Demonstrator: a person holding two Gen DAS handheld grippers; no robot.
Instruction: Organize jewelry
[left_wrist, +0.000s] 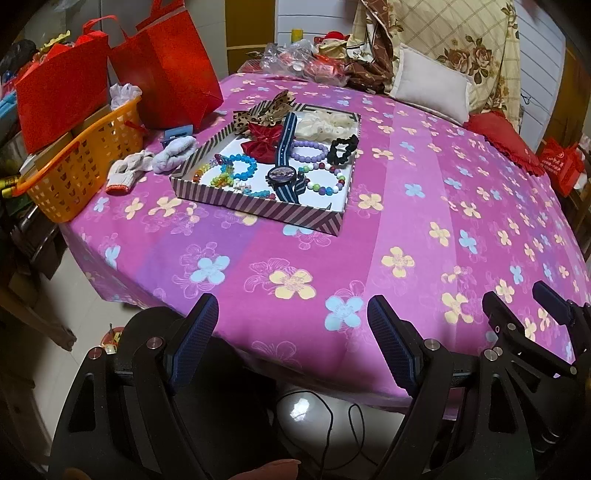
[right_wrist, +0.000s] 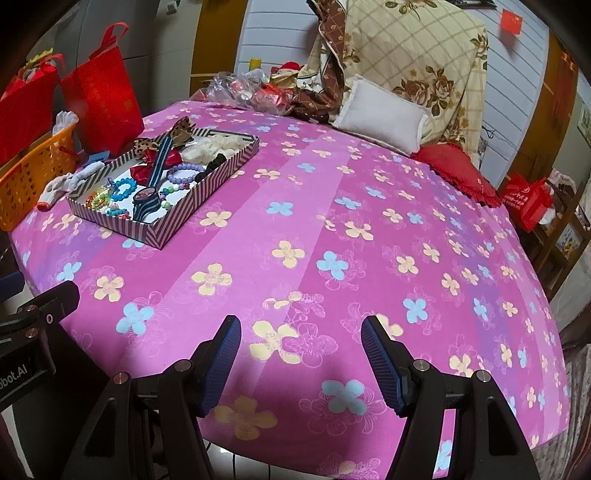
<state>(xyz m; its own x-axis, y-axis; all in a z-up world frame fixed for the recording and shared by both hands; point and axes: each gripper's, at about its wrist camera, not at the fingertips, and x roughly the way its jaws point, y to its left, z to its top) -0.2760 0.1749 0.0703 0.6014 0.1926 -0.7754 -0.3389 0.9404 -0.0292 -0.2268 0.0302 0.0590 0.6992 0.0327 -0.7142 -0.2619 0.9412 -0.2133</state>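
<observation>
While both grippers hang open, watch (left_wrist: 282, 162) lengthwise in striped box (left_wrist: 258, 206).

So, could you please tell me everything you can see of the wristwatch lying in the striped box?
The wristwatch lies flat and unbuckled inside the striped box, its strap stretched roughly straight from near edge to far side. The round dark case faces up; its dial detail is too small to read. The strap looks like fabric, dark blue with pale stripes. It rests across the red bow, between the blue bead bracelet and the multicoloured bead bracelet. Neither gripper touches it.
</observation>
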